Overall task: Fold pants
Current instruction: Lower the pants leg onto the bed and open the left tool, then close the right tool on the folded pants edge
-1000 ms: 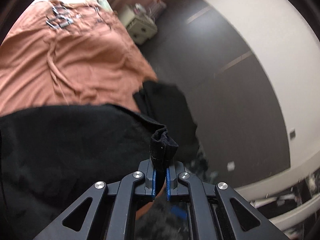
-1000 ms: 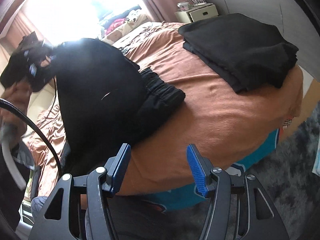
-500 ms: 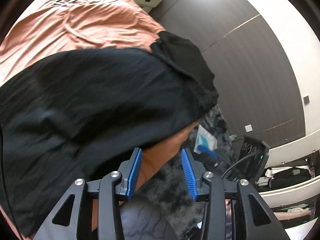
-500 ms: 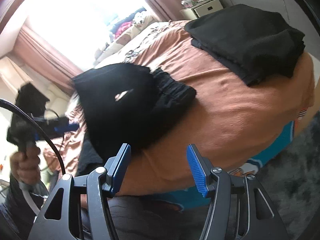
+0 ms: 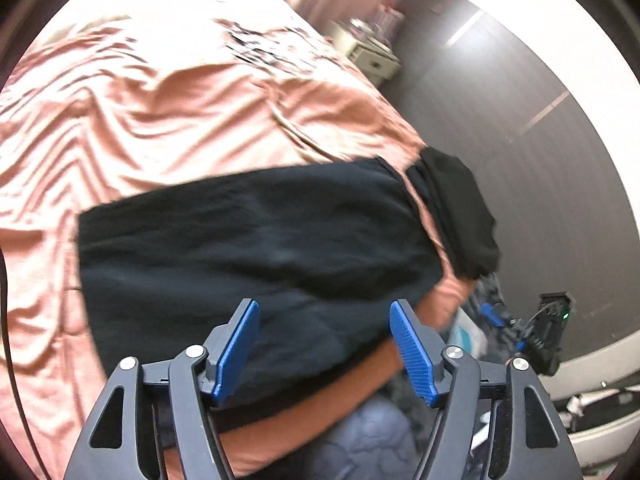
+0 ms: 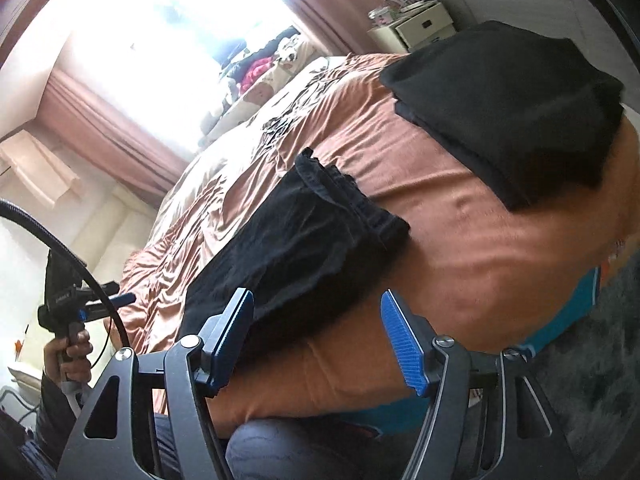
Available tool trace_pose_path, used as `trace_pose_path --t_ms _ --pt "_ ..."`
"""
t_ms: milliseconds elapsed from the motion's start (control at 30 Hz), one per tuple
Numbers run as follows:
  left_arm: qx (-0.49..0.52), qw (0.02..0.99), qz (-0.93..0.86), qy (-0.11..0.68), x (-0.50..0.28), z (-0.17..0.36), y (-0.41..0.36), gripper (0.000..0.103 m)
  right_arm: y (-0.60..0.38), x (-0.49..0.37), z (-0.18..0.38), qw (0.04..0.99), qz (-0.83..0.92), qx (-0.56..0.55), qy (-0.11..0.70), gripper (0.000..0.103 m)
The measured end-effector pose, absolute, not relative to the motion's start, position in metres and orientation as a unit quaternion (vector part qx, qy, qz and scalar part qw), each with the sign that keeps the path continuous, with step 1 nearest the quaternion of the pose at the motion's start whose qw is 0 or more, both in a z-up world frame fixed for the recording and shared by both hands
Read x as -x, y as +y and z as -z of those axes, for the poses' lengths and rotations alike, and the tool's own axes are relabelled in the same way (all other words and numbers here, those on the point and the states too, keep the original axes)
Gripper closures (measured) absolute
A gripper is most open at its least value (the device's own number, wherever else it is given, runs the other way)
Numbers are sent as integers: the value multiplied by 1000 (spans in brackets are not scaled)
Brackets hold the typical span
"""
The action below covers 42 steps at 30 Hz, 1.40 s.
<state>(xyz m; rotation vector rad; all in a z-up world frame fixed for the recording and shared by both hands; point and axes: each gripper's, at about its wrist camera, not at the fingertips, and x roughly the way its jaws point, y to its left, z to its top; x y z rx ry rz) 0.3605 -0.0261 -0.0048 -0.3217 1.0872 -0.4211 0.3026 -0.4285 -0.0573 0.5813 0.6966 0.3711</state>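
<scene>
Black pants (image 5: pixel 256 248) lie folded over themselves on the rust-orange bedspread (image 5: pixel 168 120), their gathered waistband toward the pile at the bed corner. In the right wrist view the same pants (image 6: pixel 296 248) stretch from the waistband down to the bed's near edge. My left gripper (image 5: pixel 324 344) hovers over the pants' near edge, its jaws opening, nothing between the blue pads. My right gripper (image 6: pixel 316 340) is above the bed edge beside the pants, jaws also opening and empty. The left gripper (image 6: pixel 86 306) also shows there, held in a hand at far left.
A stack of folded black clothes (image 6: pixel 516 108) sits at the bed's far corner, also visible in the left wrist view (image 5: pixel 456 216). A cream nightstand (image 6: pixel 420 24) stands by the curtains. A dark shaggy rug (image 6: pixel 592 360) and a person's blue-grey trouser knee (image 6: pixel 304 448) lie below the bed edge.
My left gripper let go of the black pant fabric, opened wide and swung back across the bed; the pants now lie flat. The right gripper opened slightly and shifted a little.
</scene>
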Motion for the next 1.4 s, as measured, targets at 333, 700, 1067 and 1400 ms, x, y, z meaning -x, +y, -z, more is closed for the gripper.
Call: trace_pose_path --t_ms 333,700,1067,1400 --pt "212 831 132 497 -351 37 60 27 -408 -412 40 870 -214 -231 380 20" --pt "258 825 60 500 -326 84 141 24 -372 -539 47 829 -227 -198 472 17" --pt "291 807 35 512 -316 122 177 24 -362 -616 81 731 -321 -299 523 17" --pt "301 799 36 520 -315 138 181 24 -337 -631 71 730 -348 -264 526 89"
